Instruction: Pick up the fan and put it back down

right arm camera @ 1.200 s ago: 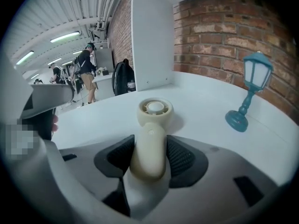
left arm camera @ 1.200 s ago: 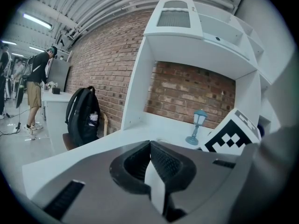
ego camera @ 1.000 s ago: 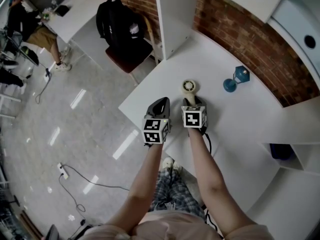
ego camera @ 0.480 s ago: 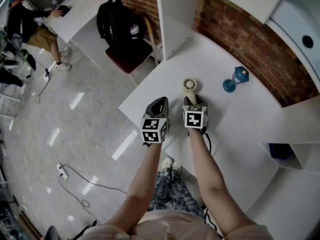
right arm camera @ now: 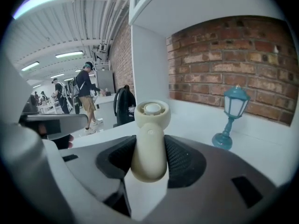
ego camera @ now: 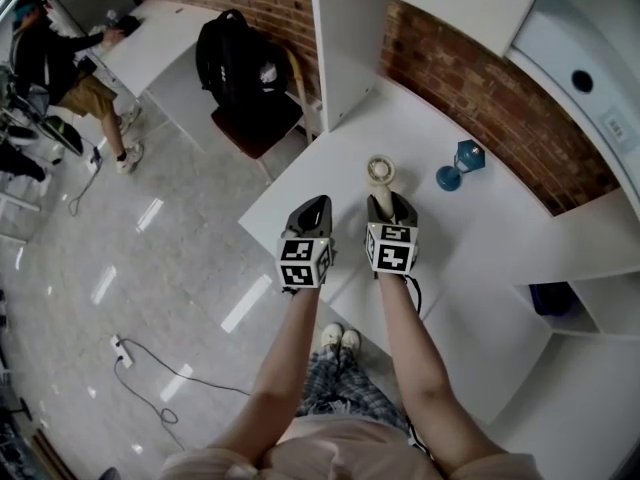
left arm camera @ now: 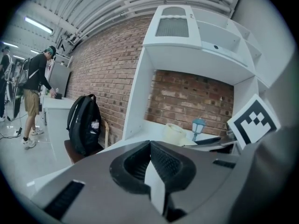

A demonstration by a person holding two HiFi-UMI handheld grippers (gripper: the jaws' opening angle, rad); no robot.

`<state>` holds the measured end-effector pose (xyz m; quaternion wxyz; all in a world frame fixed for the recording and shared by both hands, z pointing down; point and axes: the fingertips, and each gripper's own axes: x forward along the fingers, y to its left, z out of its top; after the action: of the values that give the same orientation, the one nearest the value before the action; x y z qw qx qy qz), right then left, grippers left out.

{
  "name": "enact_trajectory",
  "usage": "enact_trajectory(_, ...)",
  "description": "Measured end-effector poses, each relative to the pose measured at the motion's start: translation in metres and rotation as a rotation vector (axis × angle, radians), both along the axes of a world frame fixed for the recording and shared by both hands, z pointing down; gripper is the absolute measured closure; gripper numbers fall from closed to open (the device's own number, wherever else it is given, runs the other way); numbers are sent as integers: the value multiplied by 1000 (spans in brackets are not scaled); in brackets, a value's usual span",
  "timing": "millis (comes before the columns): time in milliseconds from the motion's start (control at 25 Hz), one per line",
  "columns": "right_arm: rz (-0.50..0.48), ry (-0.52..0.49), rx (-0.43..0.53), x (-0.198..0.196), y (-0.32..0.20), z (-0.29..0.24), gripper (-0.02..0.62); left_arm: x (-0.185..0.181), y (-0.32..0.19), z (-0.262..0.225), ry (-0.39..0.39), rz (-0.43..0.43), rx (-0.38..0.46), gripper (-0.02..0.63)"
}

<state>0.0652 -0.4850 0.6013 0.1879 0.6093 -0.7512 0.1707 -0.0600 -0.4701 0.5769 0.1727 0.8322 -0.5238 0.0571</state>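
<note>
1. While the person stands at the white table (ego camera: 470, 248), both grippers are held out side by side over its near edge
2. Right gripper (ego camera: 386, 204) is pinching the fan (ego camera: 379, 172) by its cream handle, with the ribbed pads (right arm camera: 181, 158) pressed against either side of it
3. From the grip the fan's round head sticks out beyond the jaws, towards the brick wall (ego camera: 500, 93), and it sits over the table top; I cannot tell from where I stand whether any part of it touches the surface
4. Left gripper (ego camera: 317, 208) hangs just beside the right one, on the floor side, with its jaws pressed together and nothing between them
5. Further back on the table a small blue lantern (ego camera: 458, 164) stands upright near the wall, off to the right of the fan and well apart from it
6. Past the table's left corner a black backpack (ego camera: 240, 58) rests on a chair (ego camera: 262, 128)
7. Far off to the left another person (ego camera: 55, 63) leans over a second white table, away from all of this
</note>
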Motion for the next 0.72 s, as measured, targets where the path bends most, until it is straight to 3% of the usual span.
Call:
enact_trajectory(320, 2, -68, 220, 3, 40, -96, 393, -6, 23, -62, -8, 0, 107, 578)
enact_trajectory(720, 20, -82, 488, 25, 108, -198, 393, -13, 56, -134, 26, -24, 229, 578)
